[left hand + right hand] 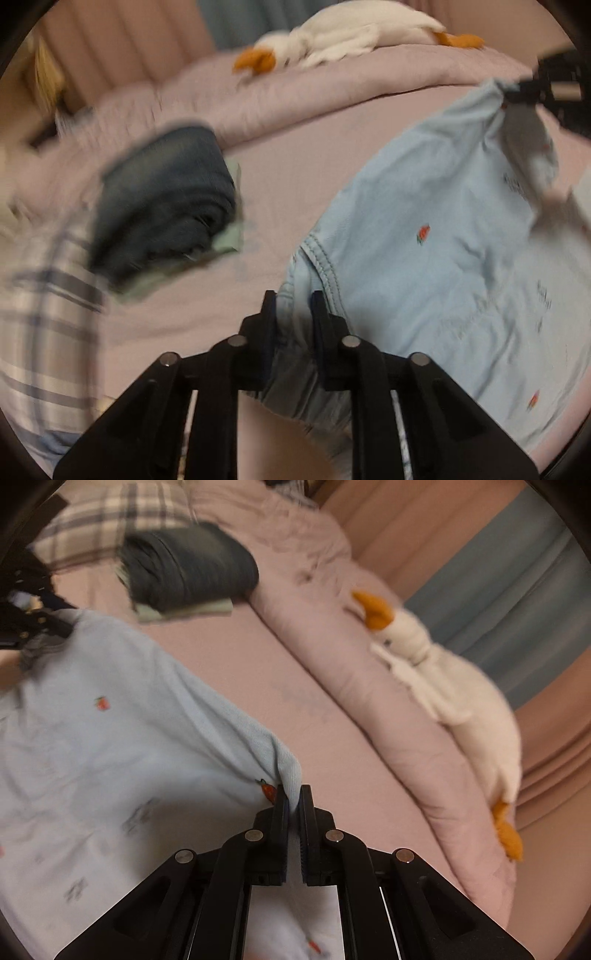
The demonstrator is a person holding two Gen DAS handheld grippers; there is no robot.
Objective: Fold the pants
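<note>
Left fingers (pixel 293 306) were nearly closed, pinching a stitched denim seam edge of the light blue cotton pants with small red embroidered motifs (pixel 424 236). Right fingers (pixel 294 797) were closed tight on a thin corner of the same pants (pixel 110 709). The pants hung spread between my two grips, above the mauve bed sheet (pixel 295 166).

Handling judgement: light, soft and limp fabric, no stiffness, so it should sag and swing. The seam and hem are thicker and the better places to pinch; a single layer could slip.

Surface: soft bed, a rolled pink quilt (pixel 369 672) along the far edge with a white plush goose with orange beak and feet (pixel 443 672) on it. A folded dark blue denim stack (pixel 166 199) sat near a plaid pillow (pixel 44 302). Pink and blue curtains behind.
</note>
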